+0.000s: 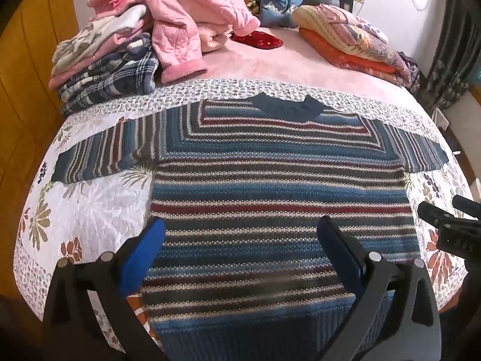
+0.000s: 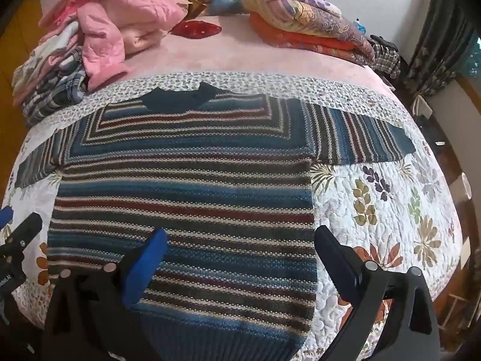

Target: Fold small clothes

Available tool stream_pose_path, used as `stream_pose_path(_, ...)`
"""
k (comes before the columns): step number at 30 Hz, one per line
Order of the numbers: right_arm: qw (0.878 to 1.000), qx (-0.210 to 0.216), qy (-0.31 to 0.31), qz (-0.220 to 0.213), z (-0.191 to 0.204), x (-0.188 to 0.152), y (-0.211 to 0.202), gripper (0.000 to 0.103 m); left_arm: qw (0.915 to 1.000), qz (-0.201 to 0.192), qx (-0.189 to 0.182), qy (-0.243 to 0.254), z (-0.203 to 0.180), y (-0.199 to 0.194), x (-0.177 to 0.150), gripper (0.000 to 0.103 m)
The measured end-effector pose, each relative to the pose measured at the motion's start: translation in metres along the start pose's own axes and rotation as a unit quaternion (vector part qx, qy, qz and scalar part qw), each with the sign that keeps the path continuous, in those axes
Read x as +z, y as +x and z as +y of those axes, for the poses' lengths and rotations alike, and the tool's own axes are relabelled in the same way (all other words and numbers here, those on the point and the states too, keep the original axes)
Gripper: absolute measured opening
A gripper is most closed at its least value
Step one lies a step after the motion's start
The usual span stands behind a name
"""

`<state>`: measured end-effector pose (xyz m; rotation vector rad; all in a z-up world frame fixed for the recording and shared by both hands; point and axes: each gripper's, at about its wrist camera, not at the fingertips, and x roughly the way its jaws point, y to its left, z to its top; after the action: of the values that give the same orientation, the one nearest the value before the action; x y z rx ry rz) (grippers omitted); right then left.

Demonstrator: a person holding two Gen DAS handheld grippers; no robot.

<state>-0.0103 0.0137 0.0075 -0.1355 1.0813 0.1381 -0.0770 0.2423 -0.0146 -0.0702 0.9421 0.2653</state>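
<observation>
The striped sweater is lying flat on the floral quilt, collar far, hem near, sleeves spreading sideways. The left gripper is hovering wide open over the sweater's lower left half; the right gripper is hovering wide open, straddling the sweater's right edge. Each sleeve is lying nearest its own-side gripper.

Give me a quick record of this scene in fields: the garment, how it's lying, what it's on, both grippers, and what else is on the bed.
garment: striped sweater
state: spread flat, sleeves out to both sides, collar at the far end, not yet folded
surface: floral quilt over a pink blanket
left gripper: open, above the sweater's lower left part
right gripper: open, above the sweater's lower right edge
other items: pile of pink clothes far left, folded quilts far right
</observation>
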Motion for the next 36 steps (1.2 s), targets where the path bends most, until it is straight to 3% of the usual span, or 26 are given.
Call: stream_pose_path(36, 1.0, 0.015, 0.013, 0.002, -0.0019, 0.0026, 0.0002, 0.099, 0.9999, -0.009, 0.01, 0.005, -0.0026, -0.003, 0.0012, 0.1)
